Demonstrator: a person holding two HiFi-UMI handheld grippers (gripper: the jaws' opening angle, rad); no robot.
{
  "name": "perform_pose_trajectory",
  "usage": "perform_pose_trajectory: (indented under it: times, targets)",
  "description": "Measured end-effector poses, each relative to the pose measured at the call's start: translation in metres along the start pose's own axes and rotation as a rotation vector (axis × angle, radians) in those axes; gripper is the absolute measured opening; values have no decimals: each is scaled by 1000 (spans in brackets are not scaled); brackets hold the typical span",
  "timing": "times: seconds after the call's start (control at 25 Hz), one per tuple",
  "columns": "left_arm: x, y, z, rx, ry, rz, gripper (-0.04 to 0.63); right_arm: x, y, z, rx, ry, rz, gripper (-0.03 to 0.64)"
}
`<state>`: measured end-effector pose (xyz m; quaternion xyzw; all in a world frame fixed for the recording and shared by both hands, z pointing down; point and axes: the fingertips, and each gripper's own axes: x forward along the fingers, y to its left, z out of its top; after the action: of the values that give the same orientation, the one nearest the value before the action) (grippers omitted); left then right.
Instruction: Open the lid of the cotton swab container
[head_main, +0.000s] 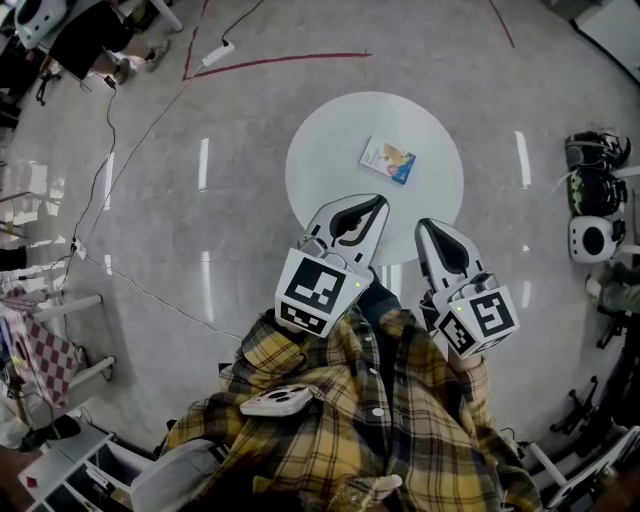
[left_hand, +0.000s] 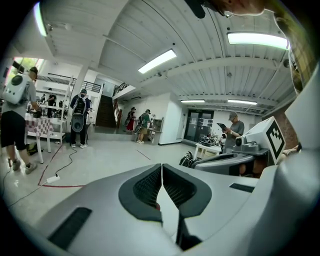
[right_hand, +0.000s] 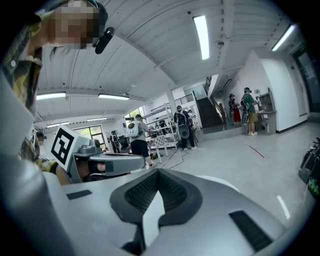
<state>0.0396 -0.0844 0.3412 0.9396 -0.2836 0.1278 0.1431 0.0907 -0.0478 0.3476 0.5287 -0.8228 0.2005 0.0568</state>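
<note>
A small flat rectangular container (head_main: 388, 160) with a blue and white printed top lies on the round white table (head_main: 330, 170), right of its middle. In the head view both grippers hover at the table's near edge, short of the container. My left gripper (head_main: 378, 203) points toward the table with its jaws together and nothing between them. My right gripper (head_main: 424, 227) sits to its right, also shut and empty. The left gripper view shows my left gripper (left_hand: 162, 167) with pads touching, and the right gripper view shows my right gripper (right_hand: 158, 172) the same way. Neither gripper view shows the container.
A power strip (head_main: 218, 53) and cables trail over the floor to the left, near red tape lines (head_main: 280, 60). Bags and white gear (head_main: 592, 190) sit at the right. A white rack (head_main: 70, 330) stands at the lower left. People (left_hand: 80, 117) stand far across the hall.
</note>
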Motion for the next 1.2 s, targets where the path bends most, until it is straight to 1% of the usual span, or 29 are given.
perform_pose_trajectory:
  times: [0.28,0.52,0.68,0.88,1.08,1.2]
  targets:
    - [8,4,-24,-14,50,-24,28,9,-10,-18,23,43,-2,15]
    - [20,5,-65,-20,120,-47,28,17,-21,-49,43,93,-3,15]
    - [25,6,-93,-26,165,-78,28,23,-25,-71,53,127,-6,15]
    - [31,7,-119,1,184,-133,28,34,-33,-97,66,163,-24,15]
    - [35,3,-146,23,204,-208,29,40,-45,-118,93,185,-57,15]
    - [33,0,-158,46,210,-227,29,37,-49,-127,110,196,-74,15]
